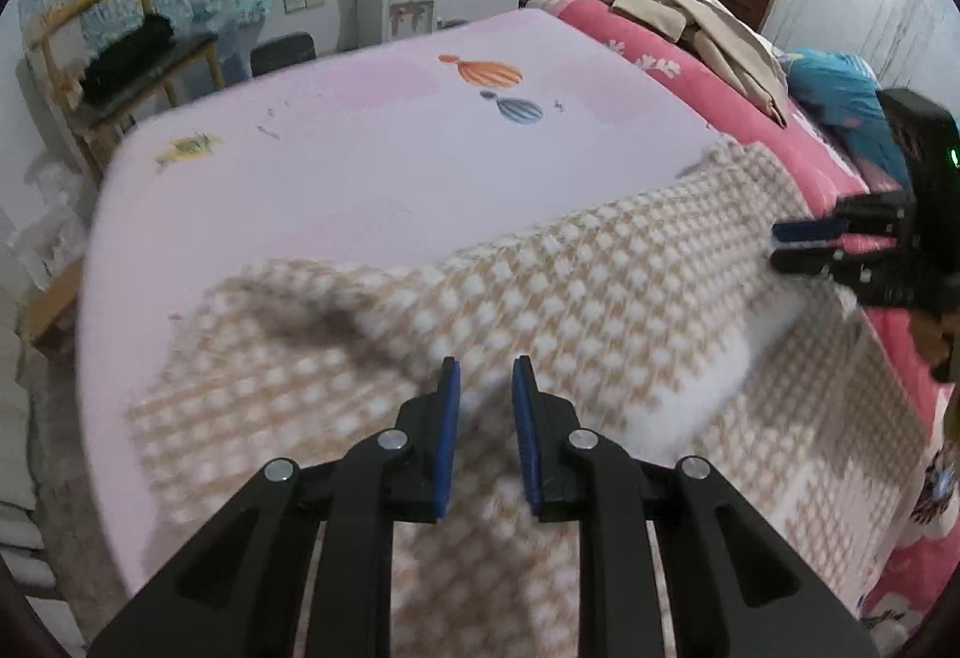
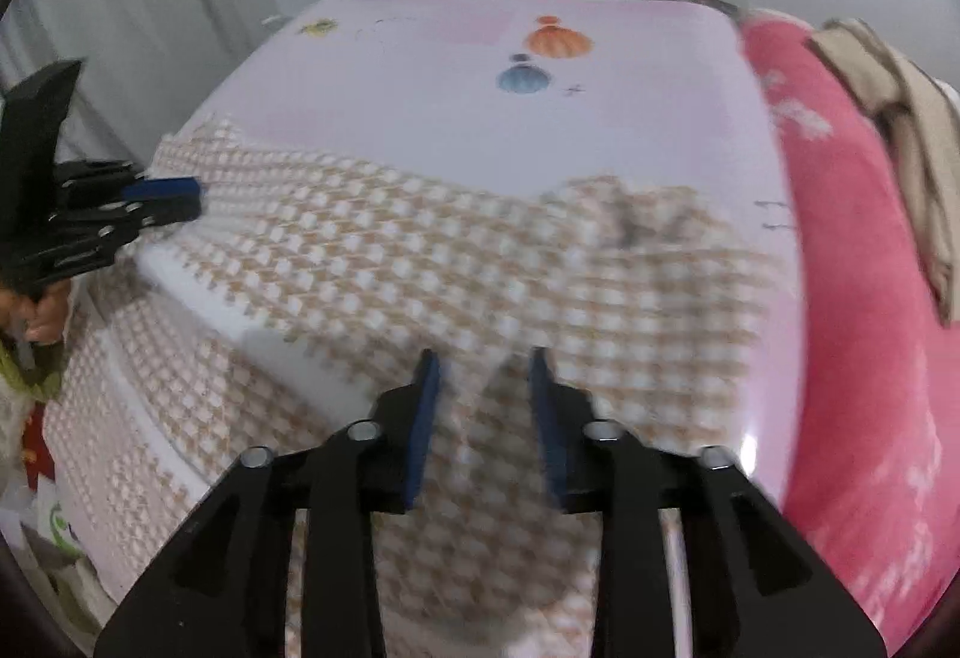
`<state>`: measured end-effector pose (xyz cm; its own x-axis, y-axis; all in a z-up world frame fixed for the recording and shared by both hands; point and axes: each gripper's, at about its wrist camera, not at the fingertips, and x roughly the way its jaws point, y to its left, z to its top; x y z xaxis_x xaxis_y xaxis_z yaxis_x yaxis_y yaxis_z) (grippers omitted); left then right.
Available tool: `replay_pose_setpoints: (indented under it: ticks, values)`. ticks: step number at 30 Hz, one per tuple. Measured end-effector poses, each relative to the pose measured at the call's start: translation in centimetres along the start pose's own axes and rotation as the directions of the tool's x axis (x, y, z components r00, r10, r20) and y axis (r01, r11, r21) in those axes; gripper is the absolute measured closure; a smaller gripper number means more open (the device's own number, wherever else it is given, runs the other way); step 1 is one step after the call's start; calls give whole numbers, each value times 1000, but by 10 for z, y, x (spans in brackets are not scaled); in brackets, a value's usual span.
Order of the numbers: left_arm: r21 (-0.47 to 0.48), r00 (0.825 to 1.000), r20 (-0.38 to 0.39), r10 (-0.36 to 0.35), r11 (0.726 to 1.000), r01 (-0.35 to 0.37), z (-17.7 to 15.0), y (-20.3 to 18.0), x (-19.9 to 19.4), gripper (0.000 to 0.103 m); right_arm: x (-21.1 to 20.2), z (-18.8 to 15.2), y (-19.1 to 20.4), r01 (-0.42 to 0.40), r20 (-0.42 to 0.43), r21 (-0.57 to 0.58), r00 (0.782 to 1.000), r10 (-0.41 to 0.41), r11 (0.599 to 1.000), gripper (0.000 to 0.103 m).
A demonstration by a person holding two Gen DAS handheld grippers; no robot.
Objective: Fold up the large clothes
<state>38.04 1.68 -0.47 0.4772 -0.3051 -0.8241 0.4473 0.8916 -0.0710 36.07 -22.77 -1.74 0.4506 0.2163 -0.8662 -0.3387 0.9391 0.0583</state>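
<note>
Both my jaws stand apart over the checked garment (image 1: 600, 298) on the worktop (image 1: 372, 160) — next, I judge, each must clamp an edge to fold.

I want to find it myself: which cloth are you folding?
Look at the big pale pink table with little balloons painted on it. The garment lies across its near edge, beside the red blanket. It alone has tan and white checks; the beige clothes are plain.
</note>
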Motion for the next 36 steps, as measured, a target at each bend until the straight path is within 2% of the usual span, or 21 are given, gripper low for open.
replay_pose_setpoints:
  ticks: [1,3,5,7,10,12,17,20,23,26,28,29,32,34,36]
  values:
    - [13,1000,21,2,1000,-2,1,-4,-5,85,-8,2,1,-8,24,-1,1000,8,1000,72]
    - [40,996,79,-43,998,40,10,-16,-18,85,-22,10,11,-41,68,3,997,41,999,72]
    - [60,994,86,-66,996,60,18,-30,-16,85,-21,20,30,-87,93,-21,992,88,996,72]
    - [93,997,40,-71,993,67,22,-49,-2,85,-10,22,53,-99,72,-72,992,104,992,72]
    - [166,997,-73,27,986,-14,5,-69,32,85,20,11,72,-65,-11,-122,998,64,990,73]
    - [187,999,-37,28,982,-20,-8,-70,24,85,20,-4,73,-37,22,-143,999,41,989,73]
    - [135,1000,-25,-9,991,12,-19,-54,-5,84,-9,-22,63,-52,-15,-83,999,51,995,72]
    - [142,998,42,-40,989,34,-9,-60,-23,82,-36,-13,71,-78,62,-75,995,83,994,66]
    - [128,997,76,-19,992,9,4,-64,-23,78,-38,5,81,-77,116,-64,990,84,995,59]
    - [85,999,40,19,996,-23,8,-60,-3,78,-14,17,87,-77,89,-44,993,81,996,59]
    - [88,996,-18,83,993,-81,-1,-55,13,78,8,13,89,-47,38,-27,998,48,999,59]
    - [94,996,-35,87,992,-83,-9,-51,16,78,15,5,85,-47,16,-20,999,47,999,59]
    - [87,998,-9,60,994,-59,-21,-41,0,78,8,-13,82,-45,16,-40,999,46,998,59]
    - [80,999,13,45,996,-46,-22,-39,-14,77,-4,-21,75,-51,-9,-6,999,51,999,59]
    - [87,998,59,27,996,-33,-18,-42,-28,76,-18,-20,67,-48,17,19,999,48,999,58]
